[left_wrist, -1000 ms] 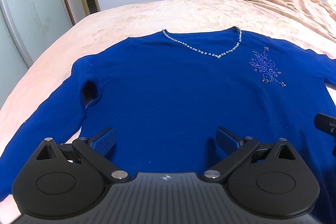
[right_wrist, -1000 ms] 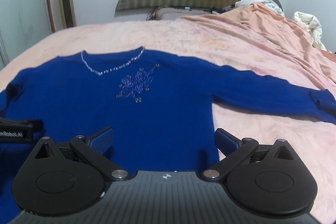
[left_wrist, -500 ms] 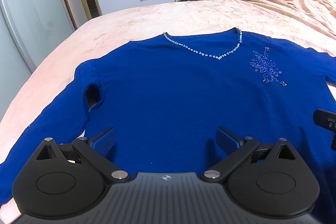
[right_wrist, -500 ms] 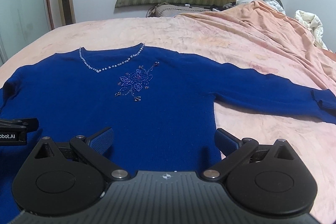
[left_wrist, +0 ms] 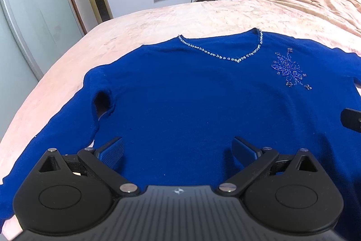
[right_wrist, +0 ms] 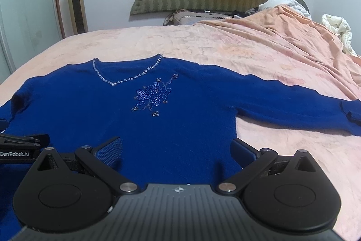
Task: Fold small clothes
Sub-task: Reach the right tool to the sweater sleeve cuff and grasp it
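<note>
On bed: blue sweater, flat

Soft, even indoor light fills both my views — no glare, only faint shadows under my left gripper and right gripper. Fisheye bending curves the bed edges; corners vignette dark, and focus stays fairly sharp.

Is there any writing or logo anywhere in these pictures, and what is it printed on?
"GenRobot.AI": white letters on the side of the left claw, seen at the left edge of the right wrist view; the first letter is cut by the frame.
A small four-point logo, no letters, on the right claw body, and the same on the left claw body.
Faint dark marks on the white bedding by the headboard: too blurred to read.
The blue sweater carries beads only, no text.
</note>
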### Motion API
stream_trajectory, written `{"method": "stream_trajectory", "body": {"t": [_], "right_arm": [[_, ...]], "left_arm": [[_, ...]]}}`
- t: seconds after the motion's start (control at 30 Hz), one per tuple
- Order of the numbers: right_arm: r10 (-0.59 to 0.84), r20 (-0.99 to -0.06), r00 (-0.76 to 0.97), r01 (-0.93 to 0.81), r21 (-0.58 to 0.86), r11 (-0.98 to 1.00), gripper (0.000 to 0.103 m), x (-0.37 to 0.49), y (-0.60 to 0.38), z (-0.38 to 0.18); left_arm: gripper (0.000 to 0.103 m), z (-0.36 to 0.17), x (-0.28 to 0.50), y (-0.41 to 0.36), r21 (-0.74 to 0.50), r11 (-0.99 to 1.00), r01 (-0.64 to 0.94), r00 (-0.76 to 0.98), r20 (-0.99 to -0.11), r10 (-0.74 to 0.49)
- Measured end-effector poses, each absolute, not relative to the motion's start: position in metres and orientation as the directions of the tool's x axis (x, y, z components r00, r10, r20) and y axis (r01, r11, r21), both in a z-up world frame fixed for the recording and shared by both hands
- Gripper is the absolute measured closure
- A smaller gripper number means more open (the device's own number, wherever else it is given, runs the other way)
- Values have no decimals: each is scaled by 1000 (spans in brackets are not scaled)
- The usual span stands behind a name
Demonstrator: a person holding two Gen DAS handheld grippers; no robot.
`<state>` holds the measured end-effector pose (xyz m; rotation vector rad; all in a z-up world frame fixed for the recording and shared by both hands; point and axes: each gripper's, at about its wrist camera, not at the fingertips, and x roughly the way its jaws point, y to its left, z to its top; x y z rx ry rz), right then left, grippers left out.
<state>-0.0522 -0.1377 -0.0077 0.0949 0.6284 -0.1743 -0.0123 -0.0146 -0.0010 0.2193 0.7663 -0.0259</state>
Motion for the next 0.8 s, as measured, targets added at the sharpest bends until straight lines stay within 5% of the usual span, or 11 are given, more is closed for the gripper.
{"method": "stream_trajectory", "body": {"t": [0.8], "right_arm": [[-98, -550, 829, 163, 70, 984, 0, -56, -150, -8]], "left_arm": [[1, 0, -12, -43, 191, 966, 175, 728, -686, 4]]}}
